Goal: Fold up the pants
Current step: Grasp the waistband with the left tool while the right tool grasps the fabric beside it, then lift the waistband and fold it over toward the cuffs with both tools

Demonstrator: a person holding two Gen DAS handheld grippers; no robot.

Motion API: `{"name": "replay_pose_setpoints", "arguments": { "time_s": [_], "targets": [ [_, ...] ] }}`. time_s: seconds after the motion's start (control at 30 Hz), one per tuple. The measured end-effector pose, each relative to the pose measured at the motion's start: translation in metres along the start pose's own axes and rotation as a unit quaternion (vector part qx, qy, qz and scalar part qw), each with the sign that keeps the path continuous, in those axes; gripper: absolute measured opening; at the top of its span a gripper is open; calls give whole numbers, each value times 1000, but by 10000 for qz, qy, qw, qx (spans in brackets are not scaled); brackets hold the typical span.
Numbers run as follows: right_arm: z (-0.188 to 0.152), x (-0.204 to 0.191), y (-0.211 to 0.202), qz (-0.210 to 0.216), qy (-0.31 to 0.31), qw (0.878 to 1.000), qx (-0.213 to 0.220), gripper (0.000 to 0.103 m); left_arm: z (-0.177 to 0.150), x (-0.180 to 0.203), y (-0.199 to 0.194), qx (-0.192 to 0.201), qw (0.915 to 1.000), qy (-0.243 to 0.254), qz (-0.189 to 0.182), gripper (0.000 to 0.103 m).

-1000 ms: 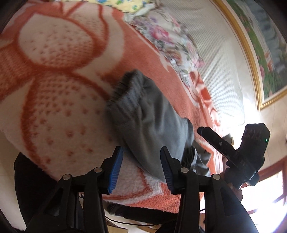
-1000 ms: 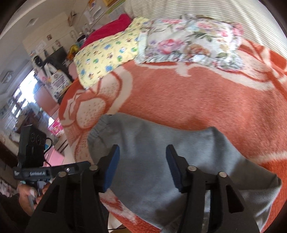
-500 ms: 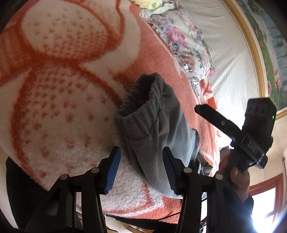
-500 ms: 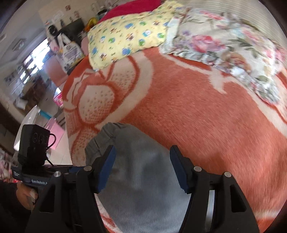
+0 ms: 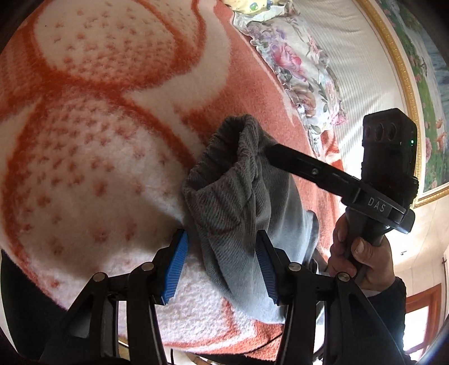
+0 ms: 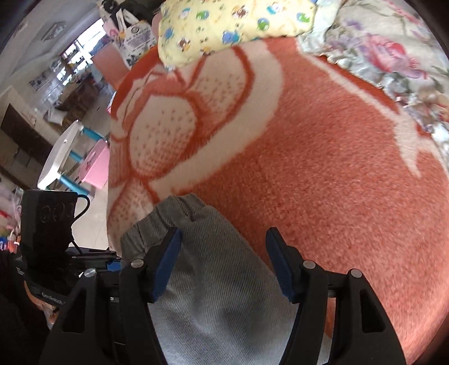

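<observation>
Left wrist view: soft, limp grey pants (image 5: 247,213) on the bed, both tongs (image 5: 221,264) released, waistband (image 5: 221,157) the best hold.

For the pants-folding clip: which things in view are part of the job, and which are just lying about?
Part of the job:
- grey pants, bunched on the orange blanket
- left tool, open around the pants
- right tool, open over them

Lying about:
- floral pillow
- yellow pillow
- framed picture
- small white table
</observation>
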State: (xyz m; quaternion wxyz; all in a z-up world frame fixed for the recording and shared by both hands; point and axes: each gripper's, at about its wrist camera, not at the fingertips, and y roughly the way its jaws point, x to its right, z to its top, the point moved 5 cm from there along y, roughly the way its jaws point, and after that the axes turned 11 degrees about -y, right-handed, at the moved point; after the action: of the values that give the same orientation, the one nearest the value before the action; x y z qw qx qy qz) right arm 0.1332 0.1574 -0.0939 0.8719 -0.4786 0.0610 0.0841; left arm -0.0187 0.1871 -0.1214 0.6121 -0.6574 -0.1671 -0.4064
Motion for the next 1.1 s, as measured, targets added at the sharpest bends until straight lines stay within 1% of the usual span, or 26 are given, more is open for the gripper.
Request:
{"name": "replay_pose_setpoints", "arguments": {
  "time_s": [0.07,0.1,0.13,0.2,0.33,0.5,0.7,0.87,1.0,1.1],
  "targets": [
    [0,-2,5,93,1,10000,-13,57,3,4,4,53,10000,20,-7,50],
    [0,-4,6,108,1,9999,-7,51,4,6,5,76,10000,33,-35,49],
    [-1,-5,7,18,-25,10000,13,50,5,8,6,112,9999,79,-96,48],
    [-3,-6,4,-40,-13,10000,80,47,7,9,8,160,9997,131,-87,37],
    [-7,-7,-9,-75,116,9994,319,41,7,11,7,121,9995,119,-260,30],
    [-13,-11,-34,-142,251,9975,653,37,1,31,-1,186,9982,387,-417,26],
    [-29,-15,-82,-248,480,9915,1186,36,-12,66,-11,223,9944,785,-678,25],
    [-53,-17,-119,-489,662,9840,1577,35,-29,97,-11,120,9895,1157,-852,24],
    [-77,-13,-139,-621,930,9780,1760,35,-46,118,-8,8,9861,1398,-899,24],
    [-93,-11,-149,-718,1090,9734,1884,34,-59,125,-8,-58,9836,1551,-916,24]
  ]
}}
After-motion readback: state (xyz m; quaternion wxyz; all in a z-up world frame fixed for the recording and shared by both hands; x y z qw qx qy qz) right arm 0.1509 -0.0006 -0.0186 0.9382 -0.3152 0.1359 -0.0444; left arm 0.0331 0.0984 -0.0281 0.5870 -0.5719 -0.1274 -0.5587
